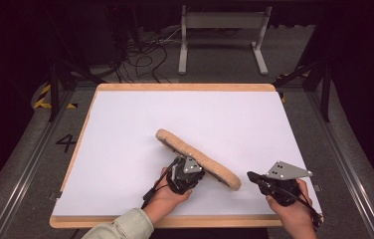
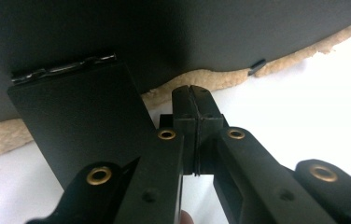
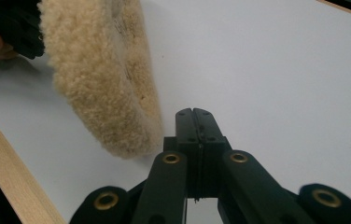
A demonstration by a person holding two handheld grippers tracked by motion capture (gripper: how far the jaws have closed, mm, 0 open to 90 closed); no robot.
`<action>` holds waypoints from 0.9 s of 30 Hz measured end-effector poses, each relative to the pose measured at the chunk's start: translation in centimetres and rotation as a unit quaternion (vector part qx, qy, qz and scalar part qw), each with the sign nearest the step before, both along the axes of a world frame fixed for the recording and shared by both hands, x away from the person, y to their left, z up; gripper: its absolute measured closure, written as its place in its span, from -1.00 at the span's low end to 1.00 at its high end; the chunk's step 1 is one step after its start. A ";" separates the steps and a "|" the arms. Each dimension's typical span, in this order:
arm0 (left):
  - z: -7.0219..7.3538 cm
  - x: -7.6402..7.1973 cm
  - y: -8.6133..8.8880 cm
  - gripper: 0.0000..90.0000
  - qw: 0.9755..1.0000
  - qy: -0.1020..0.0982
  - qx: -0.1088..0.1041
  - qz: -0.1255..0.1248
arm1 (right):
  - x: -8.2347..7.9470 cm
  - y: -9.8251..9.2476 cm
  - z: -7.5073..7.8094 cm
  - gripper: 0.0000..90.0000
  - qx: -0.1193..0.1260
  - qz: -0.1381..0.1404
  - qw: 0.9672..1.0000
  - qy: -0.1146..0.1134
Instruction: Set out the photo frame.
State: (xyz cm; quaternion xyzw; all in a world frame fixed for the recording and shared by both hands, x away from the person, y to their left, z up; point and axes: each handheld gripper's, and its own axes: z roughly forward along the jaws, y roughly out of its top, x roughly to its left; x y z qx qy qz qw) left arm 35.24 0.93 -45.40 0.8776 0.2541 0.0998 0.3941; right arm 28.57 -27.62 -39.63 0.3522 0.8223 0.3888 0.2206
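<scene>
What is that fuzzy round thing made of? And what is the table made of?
The fuzzy pad looks like tan sheepskin or fleece: short curly pile shows all over its rim. Its back looks like smooth, matte black sheet, perhaps plastic or leather, hard to tell. The table has a pale wooden edge, with grain showing in the right gripper view, and a matte white top, perhaps laminate or paper.

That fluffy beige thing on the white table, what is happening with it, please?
A person holds a gripper in each hand at a white table. The left gripper is right at the near edge of a fleecy beige pad with a dark backing, which stands tilted on its edge. The left gripper's fingers are closed together just below the pad's dark underside; whether they pinch anything cannot be told. The right gripper, also closed, waits beside the pad's near end, apart from it.
</scene>
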 end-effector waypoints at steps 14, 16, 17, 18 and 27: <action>0.0 3.1 2.1 1.00 0.999 0.026 -0.019 0.040 | 0.1 0.6 -0.1 1.00 -0.002 0.009 1.000 0.002; 0.0 3.2 2.2 1.00 0.999 0.028 -0.019 0.040 | 0.1 0.8 -0.2 1.00 -0.003 0.011 1.000 0.004; 0.0 3.1 2.2 1.00 0.999 0.027 -0.019 0.042 | 0.2 0.9 -0.3 1.00 -0.002 0.012 1.000 0.004; 0.1 3.1 2.2 1.00 0.999 0.025 -0.016 0.040 | 0.2 1.0 -0.3 1.00 -0.002 0.013 1.000 0.005; 0.8 1.8 3.8 0.86 0.999 0.038 -0.019 0.024 | 1.2 3.1 -1.1 1.00 -0.010 0.038 0.999 0.014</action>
